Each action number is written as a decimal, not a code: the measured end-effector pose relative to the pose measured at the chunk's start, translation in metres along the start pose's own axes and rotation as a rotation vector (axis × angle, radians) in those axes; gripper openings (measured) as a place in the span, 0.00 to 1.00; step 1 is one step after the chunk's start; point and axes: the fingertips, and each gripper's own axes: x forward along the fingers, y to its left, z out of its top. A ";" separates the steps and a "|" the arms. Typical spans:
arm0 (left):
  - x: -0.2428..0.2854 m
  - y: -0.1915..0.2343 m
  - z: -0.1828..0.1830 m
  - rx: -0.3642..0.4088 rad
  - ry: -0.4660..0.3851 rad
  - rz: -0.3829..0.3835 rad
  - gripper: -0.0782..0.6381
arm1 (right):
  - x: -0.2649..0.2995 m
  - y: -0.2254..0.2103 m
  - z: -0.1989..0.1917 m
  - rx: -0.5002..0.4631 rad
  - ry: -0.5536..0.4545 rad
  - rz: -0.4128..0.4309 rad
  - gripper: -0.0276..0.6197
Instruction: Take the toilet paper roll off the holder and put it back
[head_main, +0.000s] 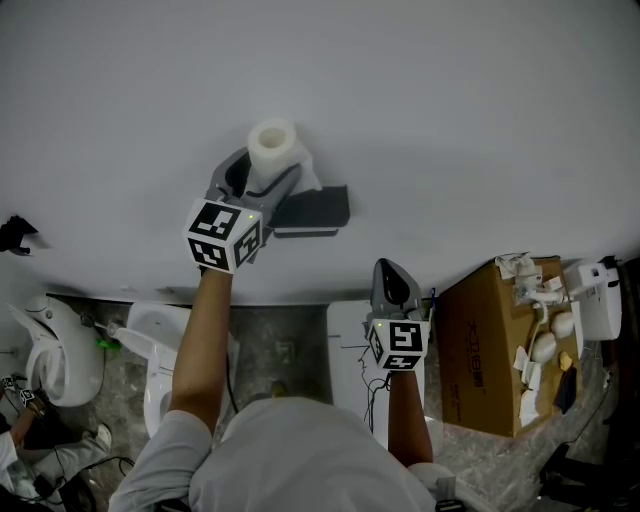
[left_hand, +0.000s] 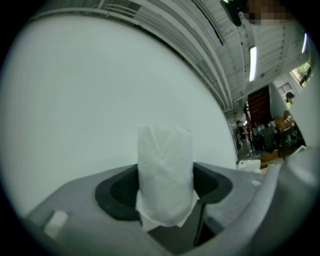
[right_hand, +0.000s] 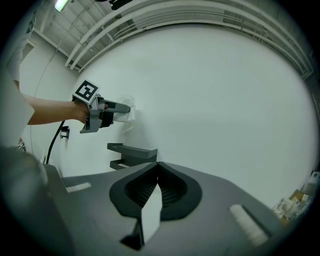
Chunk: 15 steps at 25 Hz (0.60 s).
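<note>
My left gripper (head_main: 262, 172) is shut on a white toilet paper roll (head_main: 272, 144) and holds it close to the white wall, up and to the left of the dark grey holder (head_main: 312, 210). In the left gripper view the roll (left_hand: 165, 172) stands upright between the dark pads (left_hand: 117, 192), a loose edge of paper hanging at its bottom. The right gripper view shows the left gripper (right_hand: 120, 108) with the roll (right_hand: 129, 114) above the bare holder (right_hand: 132, 154). My right gripper (head_main: 388, 268) sits lower right of the holder, its jaws (right_hand: 157, 167) shut with nothing in them.
Below the wall stand white toilets (head_main: 50, 345) (head_main: 160, 345) at the left and a cardboard box (head_main: 490, 345) with small white parts on it at the right. A black hook (head_main: 15, 232) is fixed to the wall at the far left.
</note>
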 end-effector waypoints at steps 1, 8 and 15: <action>0.000 -0.001 -0.004 -0.002 0.006 -0.001 0.54 | 0.000 0.000 0.000 0.001 0.000 -0.001 0.04; 0.003 -0.003 -0.028 -0.031 0.032 -0.012 0.54 | 0.003 0.001 -0.003 0.002 0.006 -0.001 0.05; 0.006 -0.002 -0.056 -0.046 0.069 -0.017 0.54 | 0.004 -0.003 -0.006 0.005 0.015 -0.010 0.05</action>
